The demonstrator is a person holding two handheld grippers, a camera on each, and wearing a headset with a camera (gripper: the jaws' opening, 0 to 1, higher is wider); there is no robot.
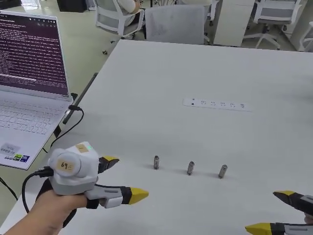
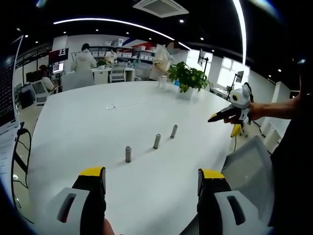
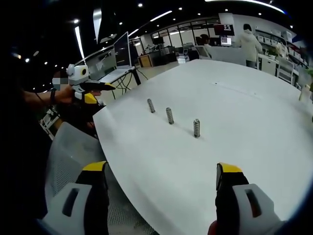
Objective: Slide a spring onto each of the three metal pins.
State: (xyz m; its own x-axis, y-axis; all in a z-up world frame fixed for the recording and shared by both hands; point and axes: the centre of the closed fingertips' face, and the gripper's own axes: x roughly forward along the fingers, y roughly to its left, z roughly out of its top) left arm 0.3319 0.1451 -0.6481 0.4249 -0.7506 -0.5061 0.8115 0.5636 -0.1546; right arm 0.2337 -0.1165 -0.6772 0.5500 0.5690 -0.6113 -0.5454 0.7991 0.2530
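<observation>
1. Head view: three metal pins stand in a short row across the lower middle of the frame on the white table. They are the left pin, the middle pin and the right pin.
2. Each pin is upright, its long axis vertical, and each looks ribbed like a coil. I judge that a spring already sits on all three, though the detail is small.
3. The left gripper hangs at the lower left of the frame, jaws spread wide with nothing between them. Its tips point right, towards the left pin, near it but apart.
4. The right gripper sits at the lower right corner, jaws likewise wide and empty, pointing left. The right pin lies up and left of it.
5. So the row lies between the two grippers. The left gripper is nearer the left pin and the right gripper nearer the right pin.
6. Any approach to a pin would, I think, have to come from above, along that vertical axis.
</observation>
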